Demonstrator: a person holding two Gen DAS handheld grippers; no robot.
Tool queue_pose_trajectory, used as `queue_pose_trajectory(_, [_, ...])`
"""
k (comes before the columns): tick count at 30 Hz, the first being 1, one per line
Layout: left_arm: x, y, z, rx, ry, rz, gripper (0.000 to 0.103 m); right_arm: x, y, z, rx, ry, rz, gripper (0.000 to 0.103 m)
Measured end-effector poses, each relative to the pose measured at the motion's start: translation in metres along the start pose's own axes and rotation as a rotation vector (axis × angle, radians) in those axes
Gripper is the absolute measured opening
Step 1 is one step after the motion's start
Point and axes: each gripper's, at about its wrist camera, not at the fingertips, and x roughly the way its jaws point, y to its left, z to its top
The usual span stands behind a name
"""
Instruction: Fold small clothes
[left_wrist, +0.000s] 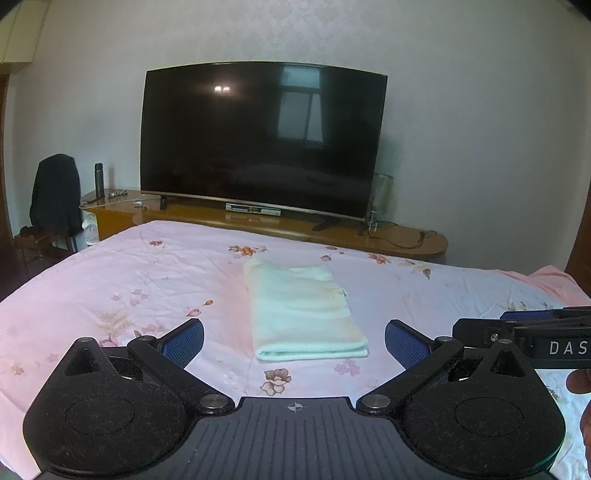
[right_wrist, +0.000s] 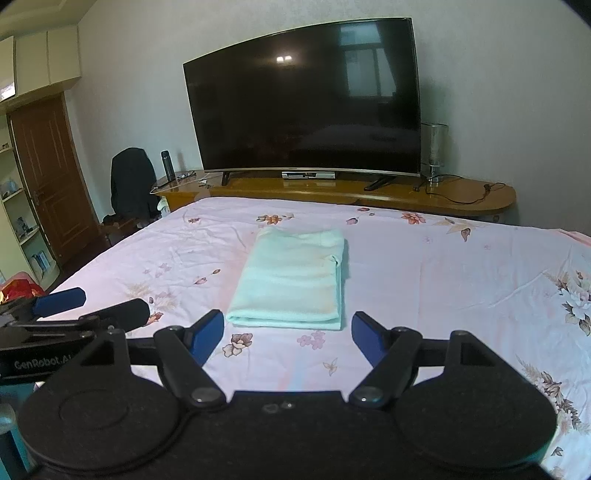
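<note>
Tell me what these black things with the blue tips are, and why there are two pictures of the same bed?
They are tongs that a person holds, one in each hand. Each has a small camera looking forward along its two fingers, so you get two pictures: one from the left tongs and one from the right tongs. The blue parts are soft pads for pinching cloth. Both tongs are open and hold nothing. On the pink flowered bedsheet lies a pale green cloth, already folded into a neat rectangle, a little beyond the tips. Behind the bed, a big dark television stands on a wooden cabinet.
</note>
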Motion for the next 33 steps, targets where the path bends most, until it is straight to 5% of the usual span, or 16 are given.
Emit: queue_pose_trajectory(33, [0.004, -0.0012, 0.0018, 0.013, -0.017, 0.021, 0.103, 0.006, -0.0053, 0.005, -0.007, 0.008, 0.013, 0.077])
